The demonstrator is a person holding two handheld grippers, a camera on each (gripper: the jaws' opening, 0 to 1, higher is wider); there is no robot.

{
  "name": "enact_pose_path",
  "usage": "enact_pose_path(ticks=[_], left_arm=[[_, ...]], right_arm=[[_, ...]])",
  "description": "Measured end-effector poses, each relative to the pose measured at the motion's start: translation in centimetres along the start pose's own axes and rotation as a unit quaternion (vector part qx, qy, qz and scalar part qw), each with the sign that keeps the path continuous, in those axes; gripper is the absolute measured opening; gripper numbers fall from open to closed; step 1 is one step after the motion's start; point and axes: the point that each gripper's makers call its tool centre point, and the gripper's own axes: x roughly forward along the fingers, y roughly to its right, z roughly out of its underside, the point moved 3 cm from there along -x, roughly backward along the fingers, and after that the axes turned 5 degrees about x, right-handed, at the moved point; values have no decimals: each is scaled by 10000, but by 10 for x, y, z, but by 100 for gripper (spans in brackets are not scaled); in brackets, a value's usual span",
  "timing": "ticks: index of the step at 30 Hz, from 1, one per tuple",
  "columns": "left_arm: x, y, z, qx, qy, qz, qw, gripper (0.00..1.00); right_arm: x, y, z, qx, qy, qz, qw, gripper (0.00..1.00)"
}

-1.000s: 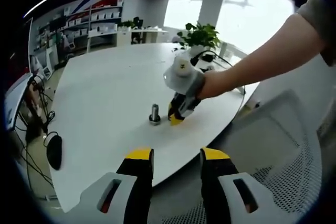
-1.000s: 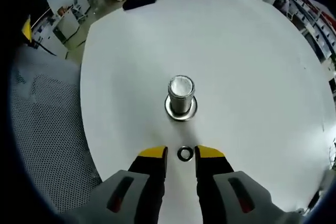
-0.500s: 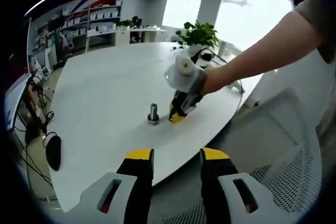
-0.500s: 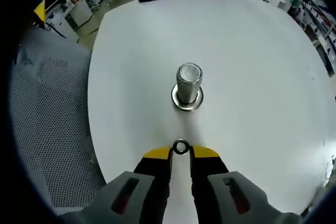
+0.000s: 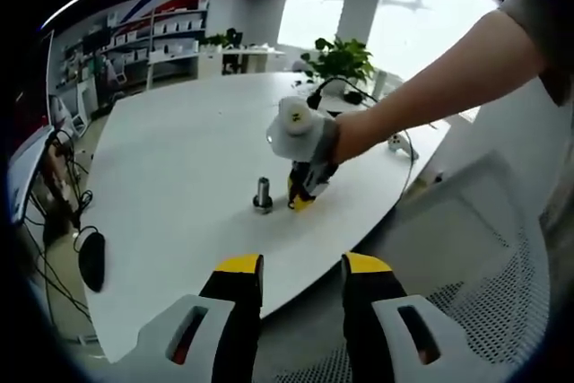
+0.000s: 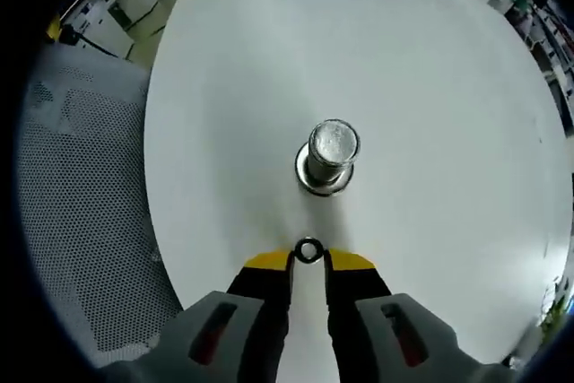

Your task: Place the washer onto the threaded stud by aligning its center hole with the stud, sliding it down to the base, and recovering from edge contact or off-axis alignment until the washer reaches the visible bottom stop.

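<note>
While right gripper [image 6: 308, 261] fingers pinch washer [image 6: 308, 251] near stud [image 6: 329, 157], left gripper [image 5: 300, 267] fingers parted.

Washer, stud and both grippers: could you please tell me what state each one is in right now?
Washer: pinched between the right gripper's jaw tips, not yet on the stud.
Stud: upright on the table, bare.
Right gripper: shut on the washer, short of the stud.
Left gripper: open, holding nothing, off the table edge.
</note>
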Motion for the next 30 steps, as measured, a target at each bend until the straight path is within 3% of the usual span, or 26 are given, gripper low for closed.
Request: enact_pose_path(ticks=[6, 12, 21, 24, 30], left_arm=[[0, 0, 1, -8, -25, 4, 10000, 32], [1, 3, 3, 41, -106, 62, 9999, 32], [2, 8, 5, 128, -169, 211, 9996, 32], [2, 7, 5, 100, -162, 206, 9996, 32], [1, 7, 5, 117, -149, 176, 9997, 32]], right_arm=[[1, -1, -3, 161, 105, -55, 9998, 18], [3, -2, -7, 151, -32, 15, 9999, 17], [4, 2, -10, 122, -167, 169, 9996, 5], [3, 2, -11, 172, -237, 62, 9996, 6], [1, -5, -7, 277, 74, -122, 9995, 12]])
